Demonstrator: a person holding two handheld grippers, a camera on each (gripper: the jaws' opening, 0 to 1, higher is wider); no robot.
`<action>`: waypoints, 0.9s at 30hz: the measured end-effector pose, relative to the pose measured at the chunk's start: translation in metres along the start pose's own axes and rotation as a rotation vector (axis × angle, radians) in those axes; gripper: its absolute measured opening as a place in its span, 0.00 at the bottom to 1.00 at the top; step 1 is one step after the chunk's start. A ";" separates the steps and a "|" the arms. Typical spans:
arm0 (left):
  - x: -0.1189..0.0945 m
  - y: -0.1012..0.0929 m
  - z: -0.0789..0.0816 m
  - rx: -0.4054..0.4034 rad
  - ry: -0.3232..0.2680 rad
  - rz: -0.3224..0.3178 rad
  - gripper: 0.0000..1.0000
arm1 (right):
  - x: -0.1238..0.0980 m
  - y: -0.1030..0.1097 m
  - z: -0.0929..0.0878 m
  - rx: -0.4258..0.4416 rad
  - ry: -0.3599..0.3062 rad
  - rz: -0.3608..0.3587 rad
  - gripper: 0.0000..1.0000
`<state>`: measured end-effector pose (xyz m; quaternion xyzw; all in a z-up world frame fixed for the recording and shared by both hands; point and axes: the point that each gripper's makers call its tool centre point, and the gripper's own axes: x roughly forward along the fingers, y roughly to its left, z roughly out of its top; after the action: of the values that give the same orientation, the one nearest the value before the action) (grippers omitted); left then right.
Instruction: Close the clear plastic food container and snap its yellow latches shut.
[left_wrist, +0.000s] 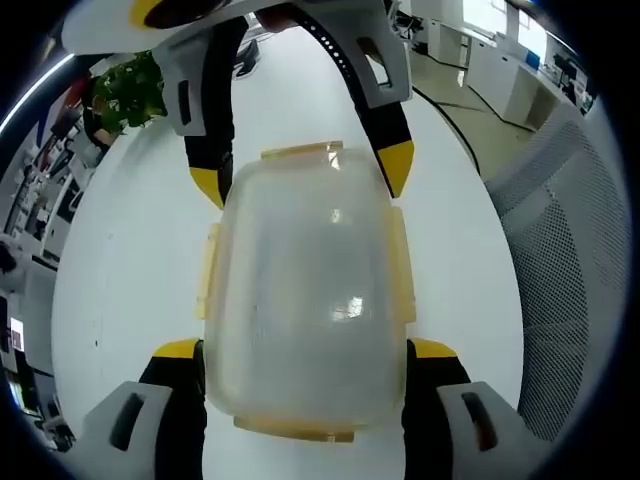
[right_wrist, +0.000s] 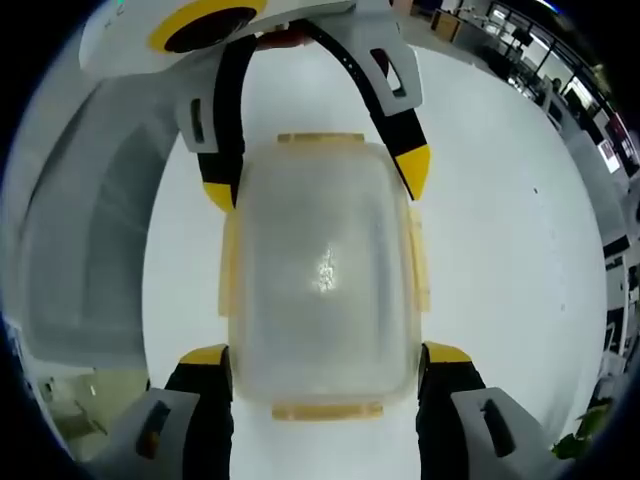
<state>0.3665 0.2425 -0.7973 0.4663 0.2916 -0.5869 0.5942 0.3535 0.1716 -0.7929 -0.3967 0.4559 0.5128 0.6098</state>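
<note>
A clear plastic food container (left_wrist: 310, 290) (right_wrist: 320, 290) lies on the white table with its lid on top. Yellow latches (left_wrist: 205, 270) (right_wrist: 415, 260) flare out a little along its long sides, and more sit at each end (left_wrist: 300, 152) (right_wrist: 325, 410). My left gripper (left_wrist: 305, 349) (right_wrist: 315, 182) is open, one jaw on each side of one end of the container. At the opposite end my right gripper (right_wrist: 325, 353) (left_wrist: 302, 175) straddles it the same way. All the yellow-tipped jaws sit close to the walls; I cannot tell whether they touch.
The round white table (left_wrist: 130, 260) (right_wrist: 500, 220) has bare room on both sides of the container. A grey mesh chair (left_wrist: 570, 260) (right_wrist: 80, 250) stands at the table's edge. A green plant (left_wrist: 125, 90) and office desks lie beyond.
</note>
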 end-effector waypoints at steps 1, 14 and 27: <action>0.000 0.000 -0.001 0.001 0.002 -0.001 0.81 | 0.000 0.000 0.001 0.001 0.000 0.000 0.75; -0.006 -0.002 -0.013 -0.001 0.013 0.000 0.81 | 0.004 0.003 0.014 -0.002 0.008 0.002 0.75; -0.012 -0.005 -0.025 0.000 0.024 0.002 0.81 | 0.009 0.006 0.026 0.000 0.012 -0.001 0.75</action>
<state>0.3655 0.2709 -0.7978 0.4736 0.2984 -0.5805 0.5914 0.3518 0.1994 -0.7945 -0.4001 0.4594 0.5100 0.6072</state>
